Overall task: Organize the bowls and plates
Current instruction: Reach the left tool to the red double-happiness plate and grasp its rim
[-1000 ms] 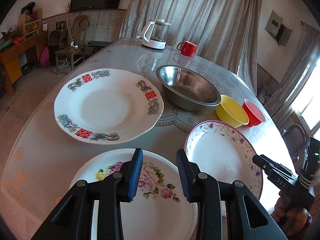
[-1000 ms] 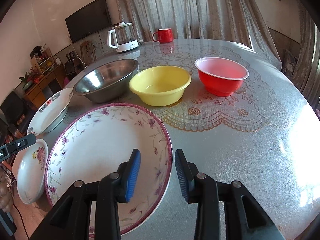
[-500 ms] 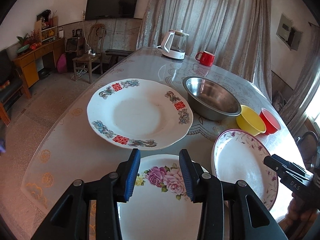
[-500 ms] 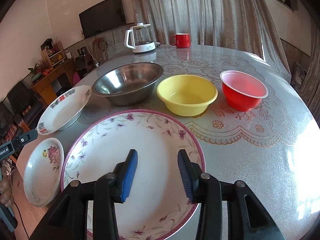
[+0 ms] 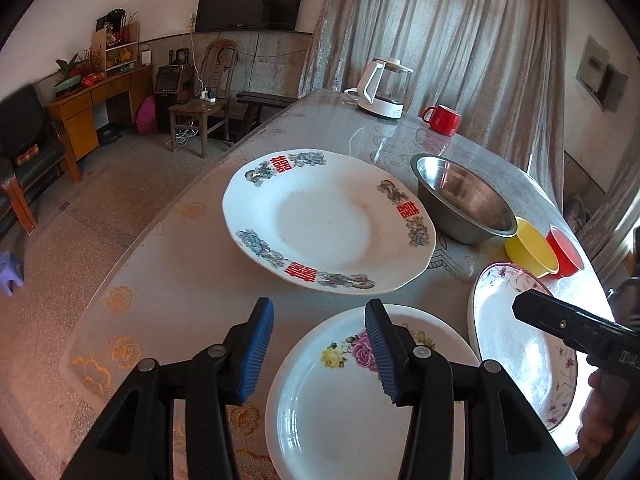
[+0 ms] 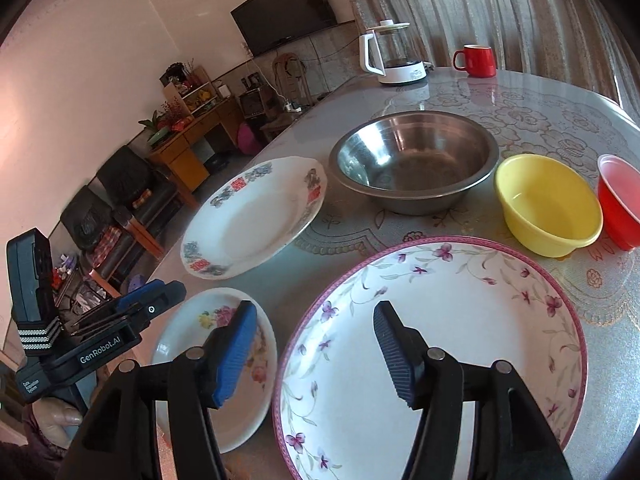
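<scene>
Plates and bowls sit spread across a round table (image 5: 168, 264) covered in a patterned cloth. Your left gripper (image 5: 320, 344) hovers over the near left edge of the small rose plate (image 5: 344, 408); its jaws are opening, with nothing gripped between the blue pads. Your right gripper (image 6: 314, 354) hangs above the left rim of the purple-rimmed floral plate (image 6: 472, 320), which lies just beside the rose plate; its jaws are opening too, and hold nothing. Beyond these two plates rests the large white plate with red characters (image 5: 328, 224). To its right stands the steel bowl (image 6: 416, 160), then the yellow bowl (image 6: 548, 204) and the red bowl (image 6: 618, 204) close together in a row. At the far edge of the table stand a white kettle (image 5: 384, 88) and a red mug (image 5: 442, 120).
</scene>
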A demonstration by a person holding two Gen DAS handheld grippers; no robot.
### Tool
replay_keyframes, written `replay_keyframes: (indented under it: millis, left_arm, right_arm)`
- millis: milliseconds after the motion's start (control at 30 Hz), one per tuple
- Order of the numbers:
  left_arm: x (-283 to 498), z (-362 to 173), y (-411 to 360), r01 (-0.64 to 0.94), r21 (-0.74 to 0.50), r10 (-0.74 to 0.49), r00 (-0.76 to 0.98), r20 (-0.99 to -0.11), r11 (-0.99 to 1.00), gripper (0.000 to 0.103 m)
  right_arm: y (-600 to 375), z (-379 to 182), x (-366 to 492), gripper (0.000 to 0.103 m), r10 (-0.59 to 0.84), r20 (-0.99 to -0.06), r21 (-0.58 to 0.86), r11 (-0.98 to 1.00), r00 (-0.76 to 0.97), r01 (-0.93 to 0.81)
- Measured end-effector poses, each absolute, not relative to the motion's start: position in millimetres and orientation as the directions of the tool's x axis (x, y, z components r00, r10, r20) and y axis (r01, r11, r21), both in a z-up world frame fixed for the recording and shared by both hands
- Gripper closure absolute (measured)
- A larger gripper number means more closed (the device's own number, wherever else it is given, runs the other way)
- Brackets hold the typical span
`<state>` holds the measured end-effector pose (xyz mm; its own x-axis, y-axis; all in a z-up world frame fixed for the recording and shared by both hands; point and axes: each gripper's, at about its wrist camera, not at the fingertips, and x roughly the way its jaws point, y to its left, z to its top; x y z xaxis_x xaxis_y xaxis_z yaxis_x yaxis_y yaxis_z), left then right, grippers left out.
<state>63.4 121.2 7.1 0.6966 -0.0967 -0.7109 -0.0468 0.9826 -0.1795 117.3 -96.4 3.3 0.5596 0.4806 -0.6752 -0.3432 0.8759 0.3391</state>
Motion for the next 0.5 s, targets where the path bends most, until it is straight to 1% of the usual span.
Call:
replay_keyframes:
  millis: [300, 500]
  left_arm:
    - [71, -3, 146, -0.1, -0.186, -0.068, 0.685, -0.726, 0.977, 0.054]
    - [79, -11, 160, -0.118, -0.21, -0.08, 0.665, -0.742, 0.971, 0.051]
  right_arm:
    - [-71, 7, 151, 0.041, 0.551, -0.666, 0.418, 0.834, 0.502, -0.36]
    - [-57, -4, 176, 0.041, 0.572, -0.682, 0.462, 0.82, 0.456, -0.338]
